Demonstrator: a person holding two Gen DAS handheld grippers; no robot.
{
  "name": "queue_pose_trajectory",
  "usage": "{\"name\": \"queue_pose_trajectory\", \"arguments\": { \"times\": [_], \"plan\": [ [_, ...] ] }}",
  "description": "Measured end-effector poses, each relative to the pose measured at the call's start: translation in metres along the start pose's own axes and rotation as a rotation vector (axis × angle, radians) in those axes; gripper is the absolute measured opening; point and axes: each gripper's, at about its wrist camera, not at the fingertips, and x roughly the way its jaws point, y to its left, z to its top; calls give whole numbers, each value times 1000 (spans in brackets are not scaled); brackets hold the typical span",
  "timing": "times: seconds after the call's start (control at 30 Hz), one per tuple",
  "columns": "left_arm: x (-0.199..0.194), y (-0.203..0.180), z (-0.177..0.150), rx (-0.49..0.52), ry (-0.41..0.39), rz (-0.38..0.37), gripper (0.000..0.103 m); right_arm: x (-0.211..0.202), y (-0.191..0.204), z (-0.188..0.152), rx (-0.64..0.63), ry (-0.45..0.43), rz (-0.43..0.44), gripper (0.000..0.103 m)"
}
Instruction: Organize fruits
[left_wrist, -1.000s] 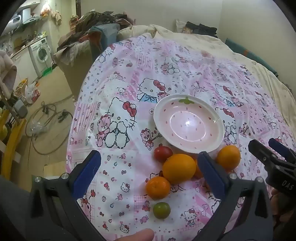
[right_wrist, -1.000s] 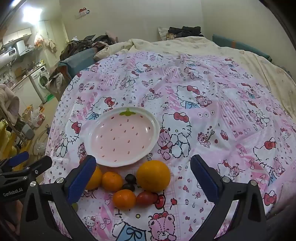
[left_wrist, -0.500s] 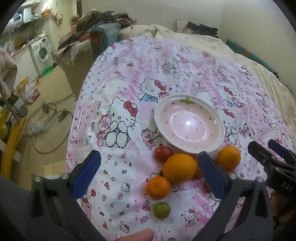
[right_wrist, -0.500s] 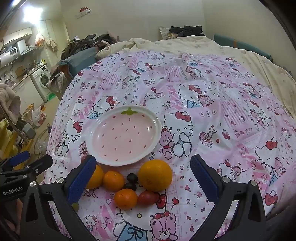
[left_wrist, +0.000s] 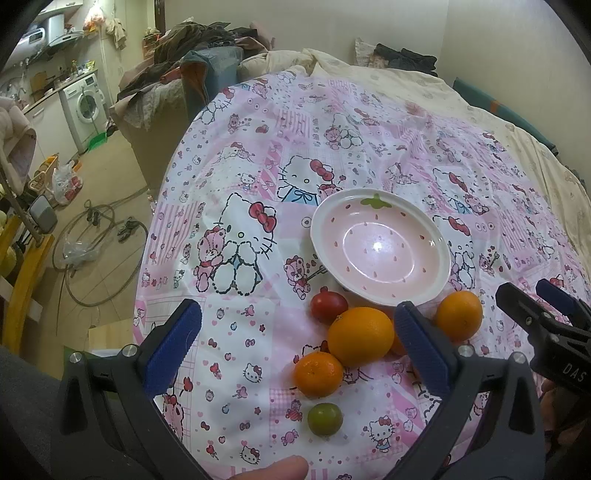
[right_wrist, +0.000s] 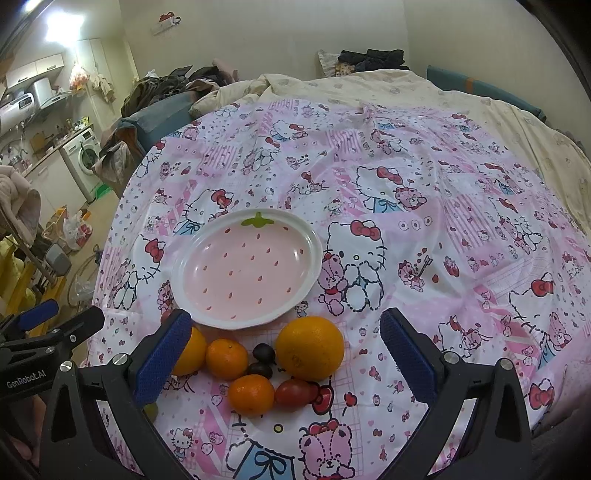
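Since the earlier frames both views have shifted only slightly. Left tongs (left_wrist: 295, 343) and right tongs (right_wrist: 286, 347) hover with jaws apart, gripping nothing. The glossy strawberry-patterned plate (right_wrist: 192, 254) lies bare on the printed bedsheet (right_wrist: 424, 206). Round oranges (right_wrist: 309, 348), a red tomato (right_wrist: 295, 394) and a small green fruit (left_wrist: 325, 418) cluster just beside its near rim.

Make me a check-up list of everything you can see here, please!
Surface: pink cartoon cloth spread over a bed.
Job's things: strawberry plate bare; big orange, small oranges, red tomato, green fruit, dark fruits beside it on the cloth.
Clutter: clothes pile.
Grippers: left gripper and right gripper open, holding nothing.
Cables: hose coiled on floor.
Surroundings: washing machine, wall.
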Motion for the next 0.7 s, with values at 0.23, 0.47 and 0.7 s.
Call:
{"name": "queue_pose_trajectory", "arguments": {
  "times": [0.23,0.47,0.7],
  "plan": [
    [0,0,0,0,1,1,103,1,0,-1,0,1,-1,103],
    [-2,3,-1,-2,1,3,103,1,0,-1,0,0,-2,103],
    [-2,4,-1,-4,1,2,103,2,0,-2,1,3,-1,103]
  ]
}}
